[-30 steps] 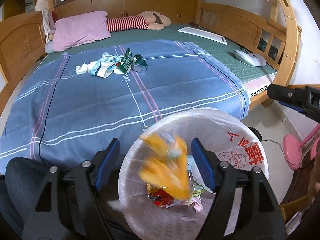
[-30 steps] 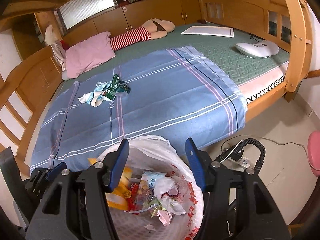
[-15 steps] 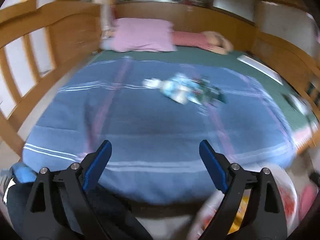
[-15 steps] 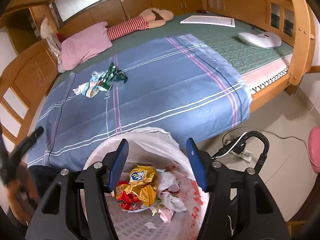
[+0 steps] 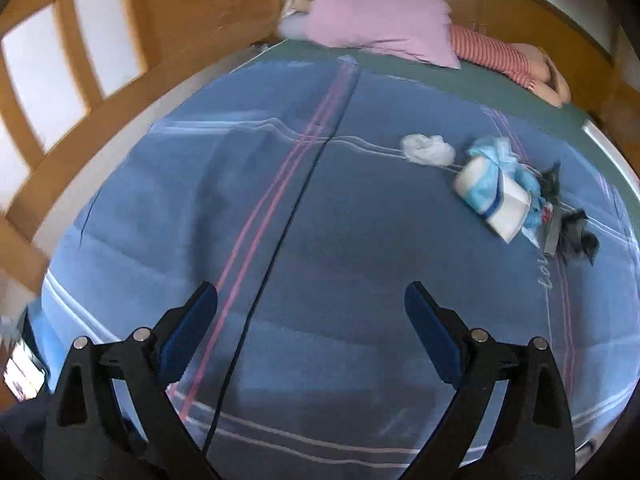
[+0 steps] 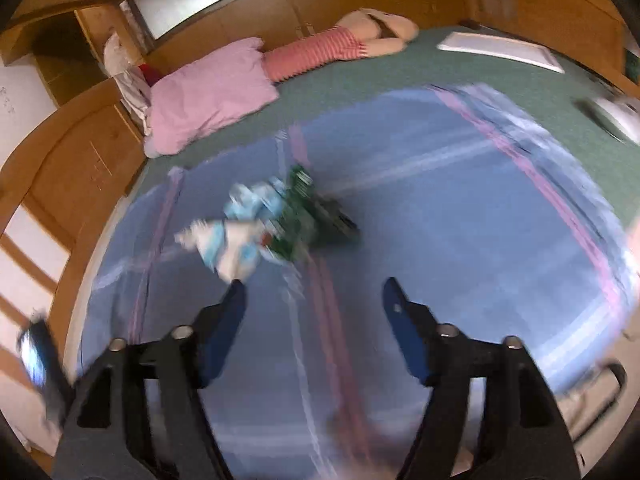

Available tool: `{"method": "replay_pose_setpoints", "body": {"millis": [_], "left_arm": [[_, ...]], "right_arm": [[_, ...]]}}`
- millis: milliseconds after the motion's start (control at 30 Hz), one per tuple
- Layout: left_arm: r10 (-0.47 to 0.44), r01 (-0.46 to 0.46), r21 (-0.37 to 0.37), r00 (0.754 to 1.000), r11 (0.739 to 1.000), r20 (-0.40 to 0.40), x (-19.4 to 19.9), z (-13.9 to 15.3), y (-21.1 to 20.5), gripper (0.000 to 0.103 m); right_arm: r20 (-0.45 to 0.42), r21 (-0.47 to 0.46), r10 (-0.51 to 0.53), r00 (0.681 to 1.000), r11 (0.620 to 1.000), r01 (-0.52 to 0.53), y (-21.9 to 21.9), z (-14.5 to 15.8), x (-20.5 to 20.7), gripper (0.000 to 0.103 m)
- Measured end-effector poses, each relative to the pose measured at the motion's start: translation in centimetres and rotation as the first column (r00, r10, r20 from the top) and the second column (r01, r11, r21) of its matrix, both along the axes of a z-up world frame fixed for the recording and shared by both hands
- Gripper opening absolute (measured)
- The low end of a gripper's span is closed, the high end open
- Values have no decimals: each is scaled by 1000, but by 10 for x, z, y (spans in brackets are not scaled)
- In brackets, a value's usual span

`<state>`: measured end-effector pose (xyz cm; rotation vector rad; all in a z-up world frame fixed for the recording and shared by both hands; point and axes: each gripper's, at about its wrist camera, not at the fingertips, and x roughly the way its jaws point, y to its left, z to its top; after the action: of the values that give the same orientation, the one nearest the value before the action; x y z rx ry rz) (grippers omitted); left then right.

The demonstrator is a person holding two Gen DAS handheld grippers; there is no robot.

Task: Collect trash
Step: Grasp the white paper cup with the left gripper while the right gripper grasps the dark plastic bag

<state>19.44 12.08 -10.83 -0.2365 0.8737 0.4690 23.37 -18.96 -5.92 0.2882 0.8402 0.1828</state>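
Hovering over a bed covered by a blue striped blanket (image 5: 340,220), both handheld grippers are facing the litter that is still waiting to be gathered. The left gripper (image 5: 311,320) is standing wide open with nothing between its blue pads, its jaws having just been spreading apart. The right gripper (image 6: 314,320) is also open and empty, its jaws likewise having just been widening.

Lying toward the far right of the blanket in the left view is a small pile of trash (image 5: 500,192): a crumpled white tissue (image 5: 428,148), a pale blue and white wrapper (image 5: 494,196) just beside it, and dark green packets (image 5: 568,220) at the right end. In the right view the same heap is sitting just beyond the fingertips, though motion blur is making its pieces hard to separate.

A pink pillow (image 5: 380,20) is resting at the far end of the bed. No bin is showing in either view, so this pile, untouched, is what seems left of the job.
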Motion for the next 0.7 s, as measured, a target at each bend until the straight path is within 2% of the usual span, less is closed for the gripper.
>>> {"method": "replay_pose_setpoints", "body": {"millis": [67,167,233,300,333,400,500,600,667,700], "left_arm": [[52,-51,-22,997,998,64,-7,5,6,94],[117,-117,0,990,993,81,-13,7,13,95],[146,-144,-32,986,989,78,-15,5,20,95],[176,-171,-62,981,983,82,-16,4,25,95],[191,-185,-75,978,980,81,-17,3,29,95],[216,-206,-112,973,972,83,-19,2,34,95],[223,-211,-143,971,967,81,-19,1,34,95],[214,-201,-139,973,970,82,-22,2,31,95],[223,-212,-126,971,969,85,-25,3,33,95],[241,-229,-124,967,965,85,-28,4,36,95]], "right_arm": [[4,-4,29,1000,1000,-29,28,-5,40,72],[-70,-1,86,994,996,-86,74,-27,102,72],[-130,-123,47,990,990,-63,101,-52,140,72],[-160,-215,-39,986,977,3,108,-71,161,72],[-179,-218,-54,982,976,14,110,-79,167,72],[-225,-233,-4,974,971,-49,121,-97,168,72],[-220,-289,147,964,935,-208,145,-100,146,66],[-286,-204,285,915,915,-349,153,-100,117,66],[-339,-97,387,857,892,-441,153,-99,97,66],[-341,-75,412,845,884,-461,152,-96,90,66]]}}
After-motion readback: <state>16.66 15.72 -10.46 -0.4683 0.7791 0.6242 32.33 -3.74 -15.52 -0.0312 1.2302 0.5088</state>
